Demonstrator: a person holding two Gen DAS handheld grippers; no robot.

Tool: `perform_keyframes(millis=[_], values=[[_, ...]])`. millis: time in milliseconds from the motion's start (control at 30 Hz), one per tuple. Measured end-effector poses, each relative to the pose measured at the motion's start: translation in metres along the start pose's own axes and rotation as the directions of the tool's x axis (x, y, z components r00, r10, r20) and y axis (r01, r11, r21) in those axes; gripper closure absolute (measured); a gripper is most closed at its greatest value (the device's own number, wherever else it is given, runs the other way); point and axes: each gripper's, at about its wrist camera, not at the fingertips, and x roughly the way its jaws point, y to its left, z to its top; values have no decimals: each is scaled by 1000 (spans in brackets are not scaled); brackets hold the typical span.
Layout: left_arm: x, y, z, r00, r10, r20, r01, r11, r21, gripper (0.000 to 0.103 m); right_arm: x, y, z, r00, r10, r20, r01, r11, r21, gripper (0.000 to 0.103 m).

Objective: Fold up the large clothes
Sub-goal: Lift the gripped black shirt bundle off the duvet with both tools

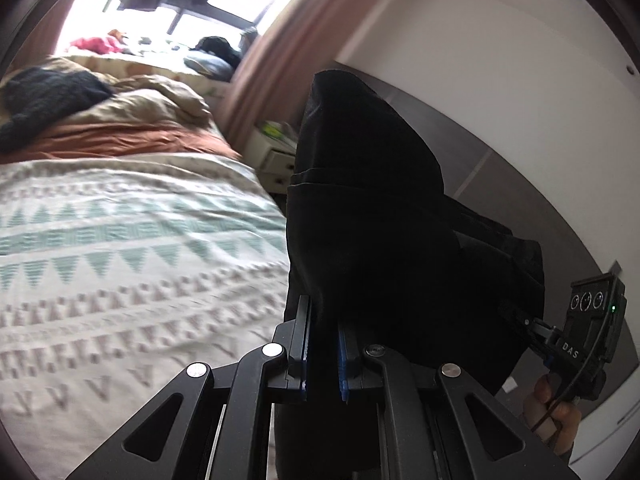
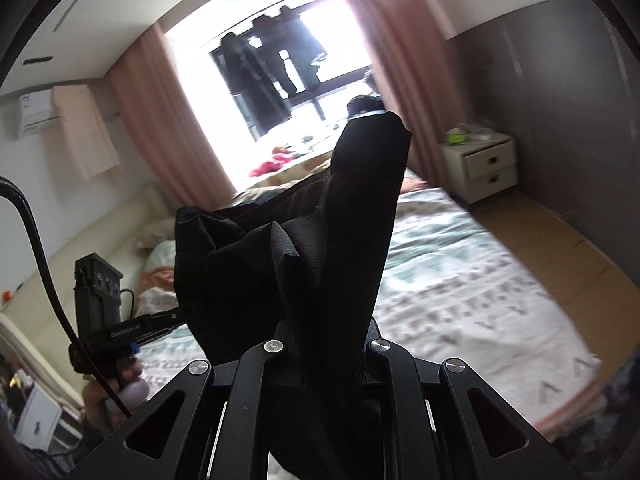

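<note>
Above a bed spread with a cream quilt patterned in green triangles (image 1: 120, 240), the left gripper (image 1: 323, 354) pinches a large black fabric garment (image 1: 372, 208) between narrowed blue-padded fingers (image 1: 343, 360). The cloth hangs across to the right gripper (image 2: 324, 360), also clamped on it.

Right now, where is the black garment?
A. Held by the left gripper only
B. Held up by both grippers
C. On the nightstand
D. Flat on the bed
B: the left gripper and the right gripper each pinch the black garment, which hangs lifted above the bed.
</note>
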Motion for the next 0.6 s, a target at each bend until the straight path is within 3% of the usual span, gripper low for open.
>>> perform_keyframes(millis=[167, 367, 600], values=[[50, -42, -18, 995, -58, -82, 61, 997, 36, 93, -34, -41, 2, 996, -87, 7, 87, 996, 8, 90], [102, -67, -33, 979, -113, -173, 118, 993, 20, 93, -57, -95, -1, 986, -167, -15, 167, 984, 53, 90], [160, -60, -40, 965, -91, -245, 91, 996, -13, 93, -49, -143, 1, 977, -207, -55, 210, 975, 73, 90]])
